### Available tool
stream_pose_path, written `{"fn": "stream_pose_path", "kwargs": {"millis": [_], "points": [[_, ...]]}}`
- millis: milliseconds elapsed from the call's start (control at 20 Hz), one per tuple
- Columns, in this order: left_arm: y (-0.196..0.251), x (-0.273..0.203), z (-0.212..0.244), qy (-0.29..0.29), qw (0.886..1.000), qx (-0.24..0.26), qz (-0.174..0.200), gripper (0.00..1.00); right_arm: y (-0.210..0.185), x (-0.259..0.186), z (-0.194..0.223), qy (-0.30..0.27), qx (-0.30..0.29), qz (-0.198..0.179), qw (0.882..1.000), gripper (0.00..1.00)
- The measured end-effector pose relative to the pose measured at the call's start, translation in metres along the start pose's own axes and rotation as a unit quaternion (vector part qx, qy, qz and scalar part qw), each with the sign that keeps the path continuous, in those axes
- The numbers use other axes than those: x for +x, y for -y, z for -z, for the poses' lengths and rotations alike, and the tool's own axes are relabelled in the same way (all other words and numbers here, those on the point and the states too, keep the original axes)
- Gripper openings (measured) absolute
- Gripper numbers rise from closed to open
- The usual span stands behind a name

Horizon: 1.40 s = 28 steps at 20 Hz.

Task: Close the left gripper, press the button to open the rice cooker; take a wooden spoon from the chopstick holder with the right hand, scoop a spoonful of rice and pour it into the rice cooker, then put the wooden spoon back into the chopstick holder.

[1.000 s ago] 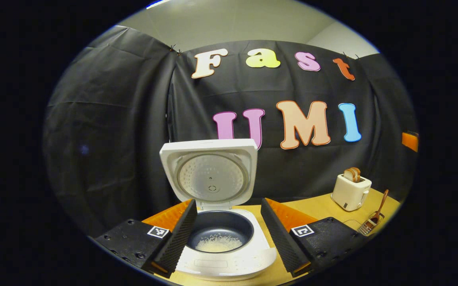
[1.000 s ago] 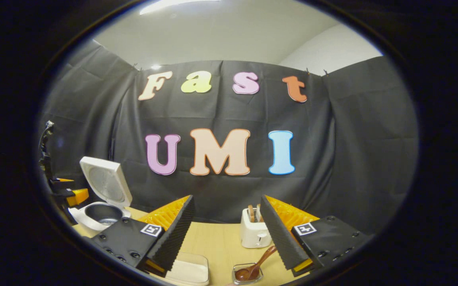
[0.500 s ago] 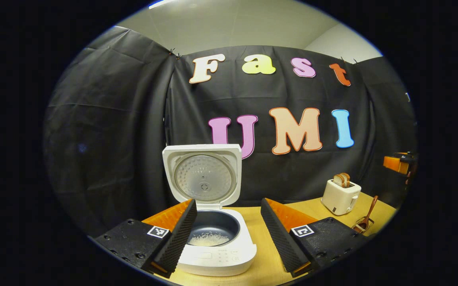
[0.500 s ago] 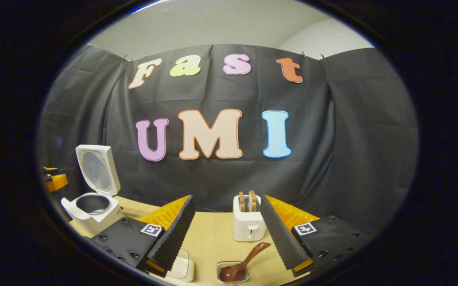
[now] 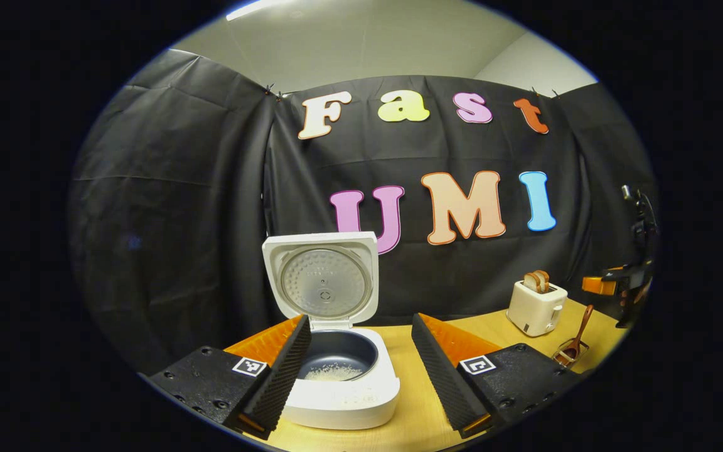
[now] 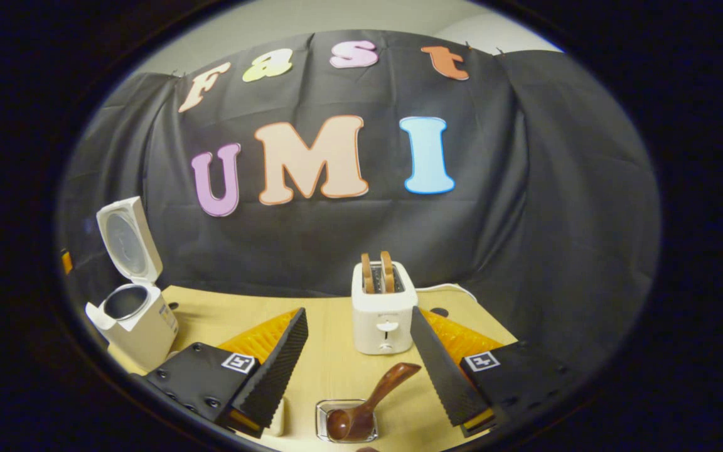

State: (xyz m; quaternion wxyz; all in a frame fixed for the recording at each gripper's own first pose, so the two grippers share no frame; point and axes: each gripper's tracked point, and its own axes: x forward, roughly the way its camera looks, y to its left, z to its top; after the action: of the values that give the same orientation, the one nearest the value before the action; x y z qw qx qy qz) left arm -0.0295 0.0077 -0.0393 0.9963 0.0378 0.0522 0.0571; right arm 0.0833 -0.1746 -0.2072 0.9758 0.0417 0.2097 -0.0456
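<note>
The white rice cooker [image 5: 342, 392] stands with its lid [image 5: 321, 282] upright, and rice lies in the dark inner pot [image 5: 336, 364]. My left gripper [image 5: 360, 323] is open just in front of the cooker, with nothing between its fingers. In the right gripper view the cooker [image 6: 135, 323] sits at the far left. The wooden spoon [image 6: 364, 408] rests bowl-down in the small clear holder [image 6: 322, 419], with its handle leaning up to the right. My right gripper [image 6: 358, 314] is open, a little behind and above the spoon, and holds nothing.
A white toaster [image 6: 381, 314] with two slices in it stands behind the spoon holder on the wooden table [image 6: 230, 314]. A pale container [image 6: 278, 417] peeks out behind my right gripper's left finger. The spoon holder [image 5: 567, 355] and toaster [image 5: 536, 307] stand right of the cooker.
The left gripper has drawn back from the cooker, which looks smaller now. The right gripper has tilted down and pulled back, so more table shows. The spoon stays in its holder.
</note>
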Motion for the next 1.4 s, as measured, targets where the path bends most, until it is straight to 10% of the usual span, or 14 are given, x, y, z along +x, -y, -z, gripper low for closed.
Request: {"fn": "stream_pose_path", "kwargs": {"millis": [700,1200,1400], "points": [[-0.011,-0.021,0.005,-0.015,0.999,0.009,-0.034,0.95,0.023,0.048,0.11,-0.142,0.054,0.006,0.988,1.0],[-0.016,-0.025,0.006,-0.018,0.999,0.01,-0.045,0.95,0.013,0.049,0.14,-0.19,0.085,-0.014,0.978,0.34],[-0.014,-0.022,0.007,-0.019,0.999,0.01,-0.041,0.95,0.002,0.043,0.135,-0.188,0.096,-0.031,0.977,0.25]]}}
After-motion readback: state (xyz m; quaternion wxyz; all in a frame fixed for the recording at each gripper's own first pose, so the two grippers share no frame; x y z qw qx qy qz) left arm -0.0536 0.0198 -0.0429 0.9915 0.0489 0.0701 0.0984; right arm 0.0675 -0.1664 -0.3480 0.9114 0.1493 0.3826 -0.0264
